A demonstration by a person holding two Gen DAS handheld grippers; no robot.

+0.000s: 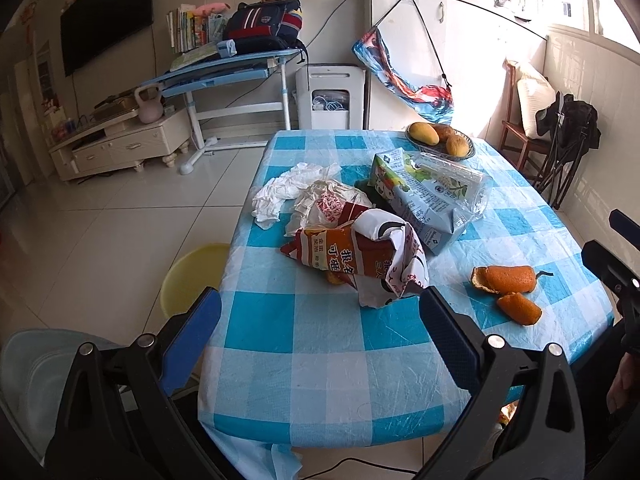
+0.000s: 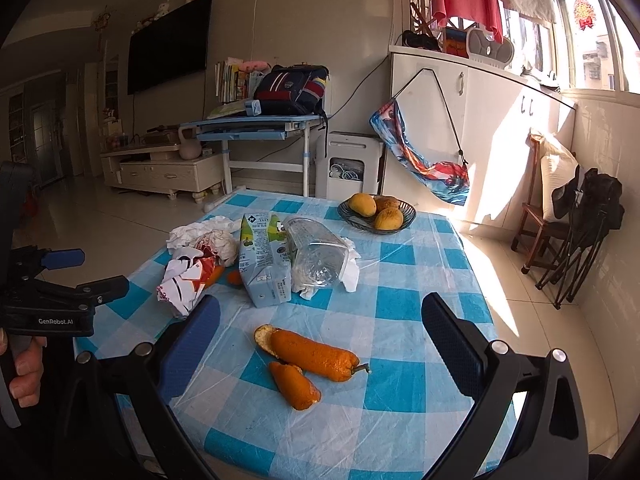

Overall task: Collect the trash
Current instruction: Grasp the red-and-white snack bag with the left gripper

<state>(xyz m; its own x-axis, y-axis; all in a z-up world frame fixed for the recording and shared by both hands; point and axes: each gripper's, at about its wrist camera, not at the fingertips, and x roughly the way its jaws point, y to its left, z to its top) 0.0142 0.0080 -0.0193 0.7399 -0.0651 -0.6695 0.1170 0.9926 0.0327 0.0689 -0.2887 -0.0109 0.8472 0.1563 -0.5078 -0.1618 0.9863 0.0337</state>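
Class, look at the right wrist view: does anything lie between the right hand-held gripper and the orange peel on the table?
Nothing visible does. The right hand-held gripper is open, and the orange peel lies on bare tablecloth between its fingers. The carton and bottle sit beyond it.

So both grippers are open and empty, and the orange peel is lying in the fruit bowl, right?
Not quite. Both grippers, left and right, are open and empty, but the orange peel lies on the tablecloth, apart from the fruit bowl. The right wrist view shows it.
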